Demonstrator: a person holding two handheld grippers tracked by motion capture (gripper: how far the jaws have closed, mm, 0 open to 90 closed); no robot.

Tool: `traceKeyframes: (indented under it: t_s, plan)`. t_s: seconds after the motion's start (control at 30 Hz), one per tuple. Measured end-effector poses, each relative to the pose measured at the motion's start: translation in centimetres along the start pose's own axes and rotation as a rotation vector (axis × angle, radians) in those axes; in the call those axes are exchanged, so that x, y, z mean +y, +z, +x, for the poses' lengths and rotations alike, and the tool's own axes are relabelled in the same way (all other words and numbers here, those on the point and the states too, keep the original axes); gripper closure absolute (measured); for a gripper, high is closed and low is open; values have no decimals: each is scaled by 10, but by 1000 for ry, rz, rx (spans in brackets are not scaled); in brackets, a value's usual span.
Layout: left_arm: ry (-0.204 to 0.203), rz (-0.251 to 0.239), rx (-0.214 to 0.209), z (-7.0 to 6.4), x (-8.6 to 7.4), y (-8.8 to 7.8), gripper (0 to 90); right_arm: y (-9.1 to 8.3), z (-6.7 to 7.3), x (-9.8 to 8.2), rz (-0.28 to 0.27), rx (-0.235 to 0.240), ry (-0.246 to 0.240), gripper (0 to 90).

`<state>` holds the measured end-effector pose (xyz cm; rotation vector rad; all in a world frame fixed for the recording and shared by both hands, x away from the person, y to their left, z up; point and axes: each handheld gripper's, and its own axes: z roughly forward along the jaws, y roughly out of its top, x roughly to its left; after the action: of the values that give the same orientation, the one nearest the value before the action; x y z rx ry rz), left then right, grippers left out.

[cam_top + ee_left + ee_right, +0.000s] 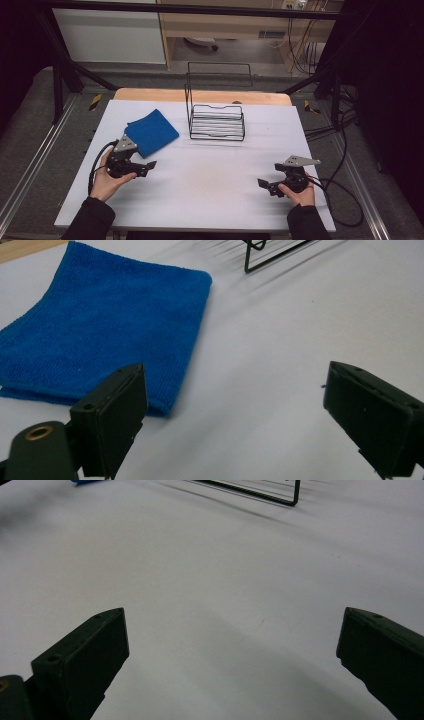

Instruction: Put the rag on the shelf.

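Observation:
A folded blue cloth (151,132) lies flat on the white table top (210,170), left of a black wire rack (217,121). My left gripper (148,167) rests low at the near left, just below the cloth's near corner, jaws wide apart and empty. In the left gripper view the blue cloth (95,325) spreads ahead of the left jaw, and the left gripper (235,425) holds nothing. My right gripper (264,184) sits at the near right, pointing left, open and empty. The right gripper (232,665) view has bare table between its jaws and the rack's base wire (260,495) far off.
A wooden board edge (200,95) runs behind the white top. Black frame bars and loose cables (340,150) lie to the right of the table. A person's hands and dark sleeves come in from the bottom.

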<state>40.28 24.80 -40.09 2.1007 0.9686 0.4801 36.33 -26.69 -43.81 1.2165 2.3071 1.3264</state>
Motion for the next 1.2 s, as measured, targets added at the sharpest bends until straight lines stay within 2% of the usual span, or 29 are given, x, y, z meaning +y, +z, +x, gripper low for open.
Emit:
traceKeyframes:
  t_s: [0.13,0.3,0.37,0.47,0.5,0.57,0.7,0.9,1.2]
  plan:
    - [3,10,21,2,9,9,119,0,0,0,5,-1,-1,9]
    - [8,22,55,6,16,19,208,0,0,0,4,-2,-2,10]
    - [-4,31,62,10,17,28,259,0,0,0,7,-1,0,10]
    - [-8,53,66,13,17,35,312,0,0,0,9,-1,-3,9]
    - [2,75,75,15,16,41,328,1,0,0,7,-2,-4,10]
    - [6,80,80,16,16,43,338,1,-1,0,7,-2,-4,10]
    - [-3,102,80,21,13,54,410,1,-1,0,9,-2,-5,10]
    - [-14,117,75,27,10,61,508,2,-1,0,11,-2,-4,10]
    - [22,144,98,31,5,70,621,2,-1,0,12,0,-5,10]
